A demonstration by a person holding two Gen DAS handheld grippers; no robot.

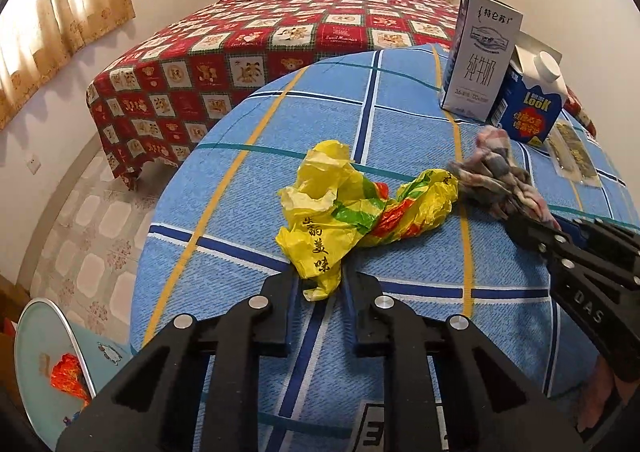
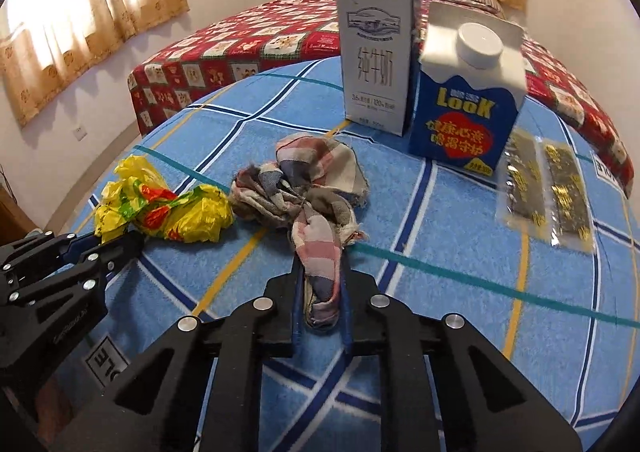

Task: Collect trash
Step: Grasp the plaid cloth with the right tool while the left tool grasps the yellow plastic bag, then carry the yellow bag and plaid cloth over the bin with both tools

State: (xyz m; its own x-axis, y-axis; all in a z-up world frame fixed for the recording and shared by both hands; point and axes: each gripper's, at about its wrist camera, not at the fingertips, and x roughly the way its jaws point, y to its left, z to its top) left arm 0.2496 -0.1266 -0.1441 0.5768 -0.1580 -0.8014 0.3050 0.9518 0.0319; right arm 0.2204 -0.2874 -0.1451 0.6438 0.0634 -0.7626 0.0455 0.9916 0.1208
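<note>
1. Your left gripper (image 1: 320, 280) sits lowest and closest in the left wrist view, black fingers drawn in on the near tail of the yellow plastic bag (image 1: 352, 204); the pads press the film from both sides.
2. Yellow plastic bag: crumpled, printed with red and green, lying on the blue checked cloth (image 1: 400, 332) that covers the table. Its far end touches the rag.
3. Your right gripper (image 2: 322, 292) is nearly pressed together, pinching the near strip of the plaid rag (image 2: 304, 188) between its blue-edged pads.
4. Plaid rag: bunched, pink, grey and white, resting on the cloth just beside the bag, in front of the cartons.
5. White milk carton (image 2: 374, 52): upright, behind the rag.
6. Blue carton (image 2: 468, 92) with a white screw cap: upright, touching or just beside the white one; you cannot tell which.
7. Two dark foil sachets (image 2: 548, 192): flat on the cloth, side by side, just right of the blue carton.
8. Bin (image 1: 52, 364): on the floor at the table's left edge, with red wrapper scraps showing inside.
9. Bed with a red patterned cover (image 1: 240, 64): beyond the table.
</note>
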